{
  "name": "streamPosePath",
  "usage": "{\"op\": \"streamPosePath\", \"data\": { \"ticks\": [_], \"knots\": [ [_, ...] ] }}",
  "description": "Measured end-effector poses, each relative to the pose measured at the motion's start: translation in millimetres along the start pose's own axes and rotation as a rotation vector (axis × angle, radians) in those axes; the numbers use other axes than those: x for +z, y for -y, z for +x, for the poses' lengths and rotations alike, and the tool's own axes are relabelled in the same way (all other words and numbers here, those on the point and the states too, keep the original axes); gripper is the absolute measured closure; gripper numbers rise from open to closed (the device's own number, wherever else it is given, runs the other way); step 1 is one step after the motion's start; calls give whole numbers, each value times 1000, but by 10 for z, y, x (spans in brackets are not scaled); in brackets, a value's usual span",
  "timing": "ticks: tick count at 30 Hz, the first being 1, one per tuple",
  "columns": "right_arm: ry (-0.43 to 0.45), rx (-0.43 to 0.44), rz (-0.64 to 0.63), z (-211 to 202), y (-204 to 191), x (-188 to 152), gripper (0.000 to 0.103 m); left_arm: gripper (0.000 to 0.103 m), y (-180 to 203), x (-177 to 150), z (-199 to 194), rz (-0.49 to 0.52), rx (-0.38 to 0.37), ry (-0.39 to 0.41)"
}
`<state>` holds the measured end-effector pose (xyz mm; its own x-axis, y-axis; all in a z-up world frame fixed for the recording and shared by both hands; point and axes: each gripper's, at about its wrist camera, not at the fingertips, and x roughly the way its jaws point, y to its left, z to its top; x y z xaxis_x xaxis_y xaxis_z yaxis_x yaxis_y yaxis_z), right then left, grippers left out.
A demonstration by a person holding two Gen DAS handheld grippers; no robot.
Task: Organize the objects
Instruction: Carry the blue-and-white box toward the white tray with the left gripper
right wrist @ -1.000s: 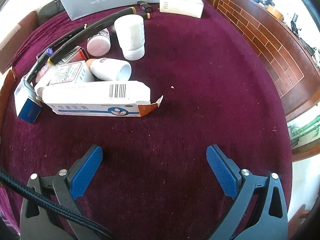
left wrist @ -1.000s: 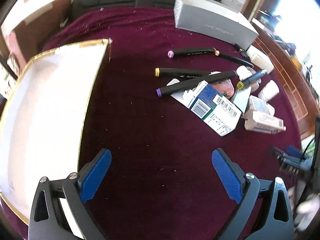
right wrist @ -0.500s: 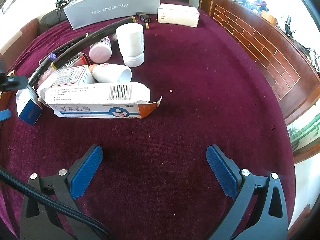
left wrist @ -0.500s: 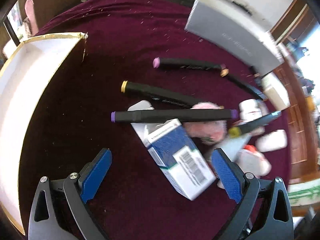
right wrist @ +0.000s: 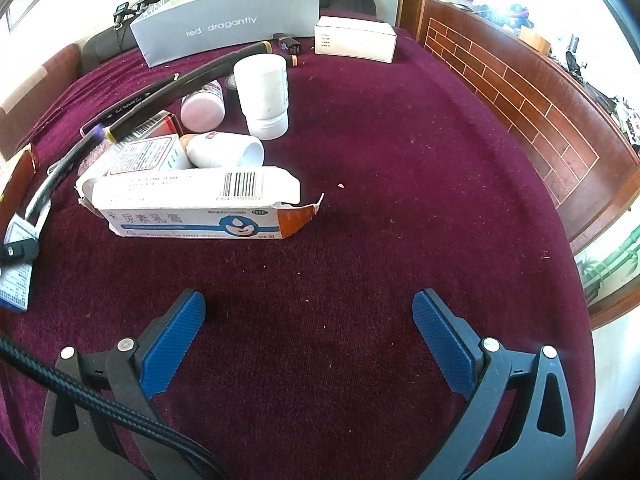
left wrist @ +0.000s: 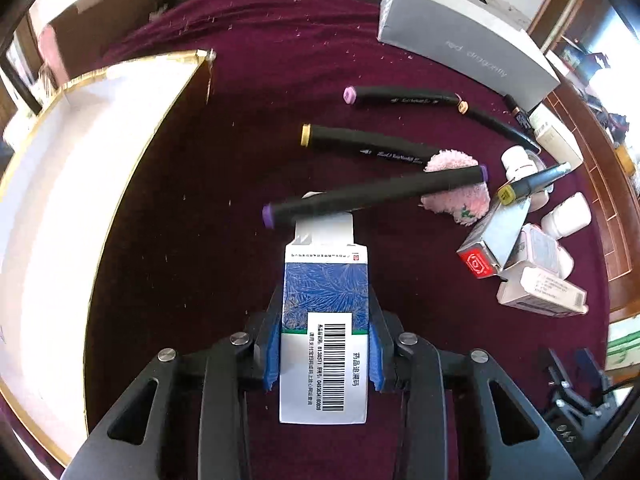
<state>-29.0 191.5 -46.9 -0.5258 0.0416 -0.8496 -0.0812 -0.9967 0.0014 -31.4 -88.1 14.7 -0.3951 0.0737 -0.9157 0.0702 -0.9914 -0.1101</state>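
- Maroon cloth worktop (left wrist: 224, 208), white gold-edged tray (left wrist: 72, 200) at its left: likely drop spot.
- Left gripper (left wrist: 323, 344) jaws just closed, clamping blue-white medicine box (left wrist: 325, 320) by its sides; lift straight, purple-capped marker (left wrist: 372, 196) lies across the flap.
- Right gripper (right wrist: 308, 320) jaws wide, empty.

left: shallow white gold-rimmed tray (left wrist: 60, 200) on maroon-carpeted tabletop (left wrist: 224, 184)
centre: blue-and-white barcoded carton (left wrist: 324, 336); purple-capped black marker (left wrist: 376, 196) lies across its open flap
right: white pill bottles (left wrist: 568, 216), just beside small cartons
back: long grey box (left wrist: 464, 40)
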Motion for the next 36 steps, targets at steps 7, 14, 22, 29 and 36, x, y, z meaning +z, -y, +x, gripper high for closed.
{"op": "streamPosePath", "data": {
  "ticks": [7,14,22,29,36],
  "knots": [
    [0,-3,1,0,3,3,0,50,314,-94,71,131,62,50],
    [-163,-19,-53,-19,43,161,3,74,43,-104,-278,109,-35,45],
    [-95,136,-71,-574,-61,389,3,74,-438,-343,-984,13,-152,103],
    [-220,494,222,-358,-102,997,11,74,-719,-595,-1554,-19,-159,168],
    [-261,603,-156,-377,-1544,1106,11,74,-1176,-693,-1835,-110,-147,191]
  ]
}}
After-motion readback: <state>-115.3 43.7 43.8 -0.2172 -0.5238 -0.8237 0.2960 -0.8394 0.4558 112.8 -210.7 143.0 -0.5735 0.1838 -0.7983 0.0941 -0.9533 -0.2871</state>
